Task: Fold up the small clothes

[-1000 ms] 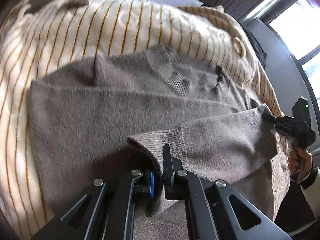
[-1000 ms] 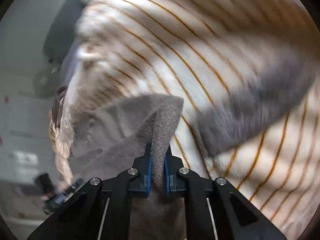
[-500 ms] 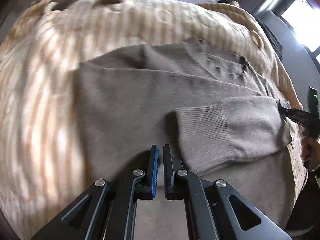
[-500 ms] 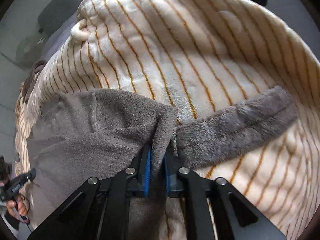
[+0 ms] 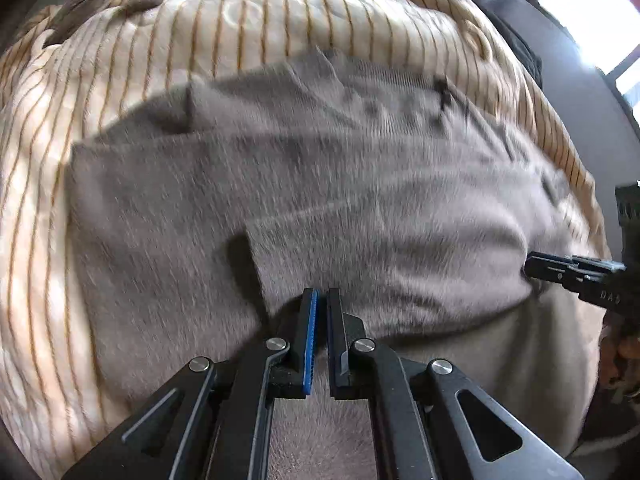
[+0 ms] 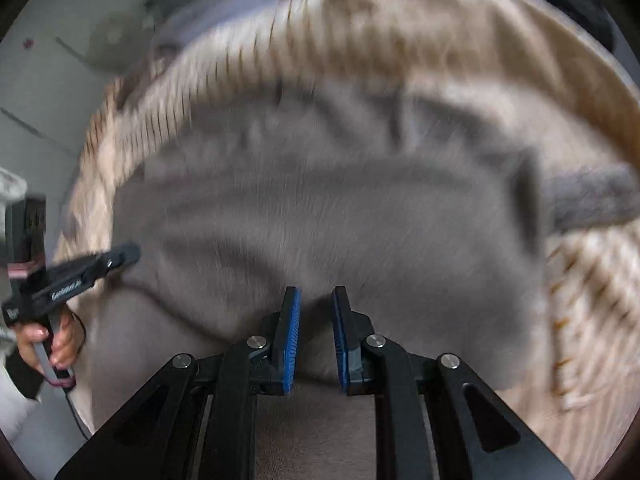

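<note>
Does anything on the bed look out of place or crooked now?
Nothing serious. The folded-in sleeve on the grey sweater lies slanted, its cuff edge crooked. A darker grey fuzzy strip lies separately on the striped blanket.

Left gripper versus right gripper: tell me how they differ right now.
The left gripper has its jaws nearly together with a thin gap; the right gripper stands clearly wider open. The left gripper shows one blue pad, the right gripper two. The left gripper sits at the folded sleeve's edge, the right over the grey sweater. Neither holds fabric; both hover above the sweater on the striped blanket.
</note>
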